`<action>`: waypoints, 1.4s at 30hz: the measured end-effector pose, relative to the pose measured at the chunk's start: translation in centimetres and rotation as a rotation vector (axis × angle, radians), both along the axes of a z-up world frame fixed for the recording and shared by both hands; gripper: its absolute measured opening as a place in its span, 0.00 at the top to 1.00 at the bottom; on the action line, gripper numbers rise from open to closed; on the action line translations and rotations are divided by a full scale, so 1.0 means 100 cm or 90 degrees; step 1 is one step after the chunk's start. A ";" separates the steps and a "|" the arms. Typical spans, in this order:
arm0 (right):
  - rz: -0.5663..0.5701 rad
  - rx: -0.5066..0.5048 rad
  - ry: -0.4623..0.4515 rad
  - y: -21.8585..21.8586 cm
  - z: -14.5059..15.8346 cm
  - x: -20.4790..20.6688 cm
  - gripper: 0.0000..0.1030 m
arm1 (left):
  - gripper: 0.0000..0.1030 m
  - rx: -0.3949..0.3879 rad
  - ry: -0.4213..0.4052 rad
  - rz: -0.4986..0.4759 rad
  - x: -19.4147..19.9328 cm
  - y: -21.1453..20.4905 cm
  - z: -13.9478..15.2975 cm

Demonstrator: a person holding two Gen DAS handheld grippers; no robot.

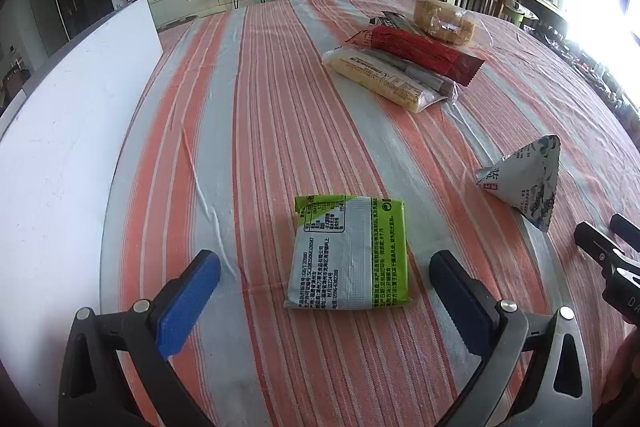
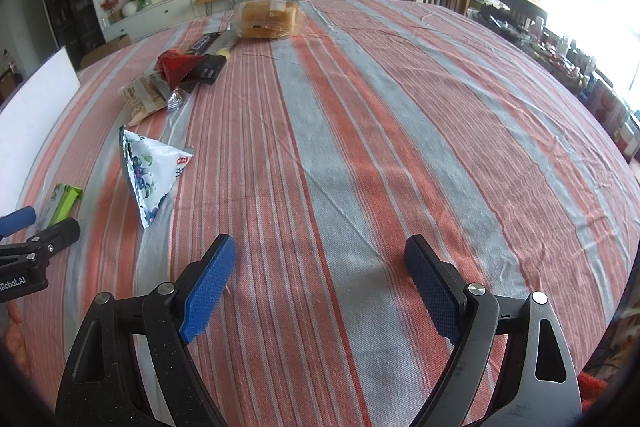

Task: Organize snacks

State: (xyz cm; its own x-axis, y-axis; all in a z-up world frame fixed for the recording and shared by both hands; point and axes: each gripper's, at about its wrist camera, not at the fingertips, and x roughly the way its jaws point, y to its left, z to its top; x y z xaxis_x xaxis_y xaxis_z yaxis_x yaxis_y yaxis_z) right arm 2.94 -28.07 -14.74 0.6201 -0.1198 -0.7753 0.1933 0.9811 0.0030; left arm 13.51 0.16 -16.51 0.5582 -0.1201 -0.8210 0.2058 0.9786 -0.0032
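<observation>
A table covered with an orange-and-grey striped cloth fills both views. The left gripper hovers low over the cloth with its blue-padded jaws spread wide, holding nothing. A flat green-and-silver snack packet lies on the cloth between the two pads, touching neither. To its right stands a white pyramid-shaped packet printed with blue fruit. Farther back, a pile of snacks lies together: a pale yellow wafer pack, a red wrapper across it, and a clear bag of bread behind. A white board lies along the table's left edge. The right gripper also has its jaws wide apart, empty, over bare cloth, well apart from the snacks.
</observation>
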 end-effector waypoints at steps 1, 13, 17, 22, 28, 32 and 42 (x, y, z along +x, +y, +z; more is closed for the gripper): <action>0.000 0.000 0.000 0.000 0.000 0.000 0.14 | 0.00 0.000 -0.003 0.002 0.000 0.000 0.000; 0.000 0.000 0.000 0.000 0.000 0.000 0.14 | 0.00 0.000 -0.006 0.007 -0.001 -0.001 -0.001; 0.000 0.000 0.000 0.000 0.000 0.000 0.14 | 0.00 0.000 -0.006 0.007 -0.001 -0.001 -0.001; 0.000 0.000 0.000 0.000 0.000 0.000 0.14 | 0.00 0.000 -0.006 0.007 -0.001 -0.002 -0.001; 0.000 0.000 0.000 0.000 0.000 0.000 0.14 | 0.00 0.000 -0.006 0.007 0.000 -0.002 -0.001; 0.000 0.000 0.000 0.000 0.000 0.000 0.14 | 0.00 0.000 -0.006 0.008 0.000 -0.001 -0.001; 0.000 0.000 0.000 0.000 0.000 0.000 0.14 | 0.00 0.000 -0.006 0.008 0.000 -0.001 -0.001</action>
